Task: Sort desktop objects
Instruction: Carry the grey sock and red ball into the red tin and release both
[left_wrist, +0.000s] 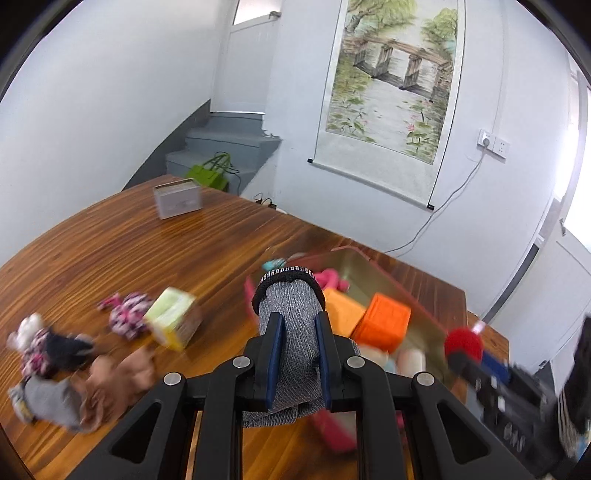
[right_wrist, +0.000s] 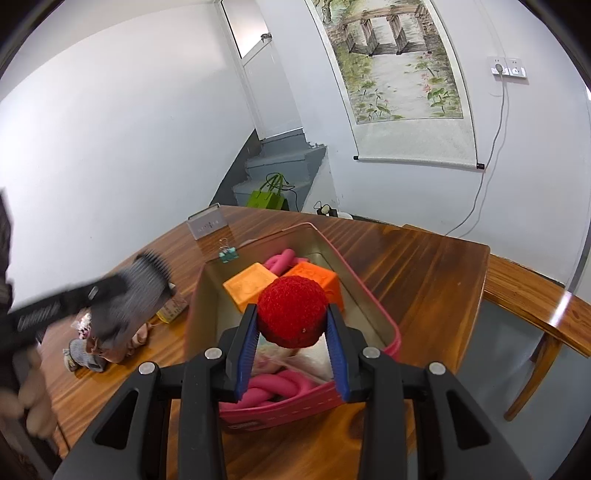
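Bright daylight, fisheye-bent edges; motion blur smears the left view, glare on the table.

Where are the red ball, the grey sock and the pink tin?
red ball (right_wrist: 292, 312), right wrist view, middle of its fuzzy front face.
grey sock (left_wrist: 293, 325), left wrist view, knit body between the blue pads.
pink tin (right_wrist: 391, 341), right wrist view, right wall near its front corner.

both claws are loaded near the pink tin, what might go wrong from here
1. The fuzzy red ball is pinched only at its sides by the right claw; it might slip out and roll across the wooden table.
2. The pink metal tin already holds orange foam blocks, so the ball may bounce out.
3. The left claw, shut on a grey knitted sock, is close by; the two might collide.
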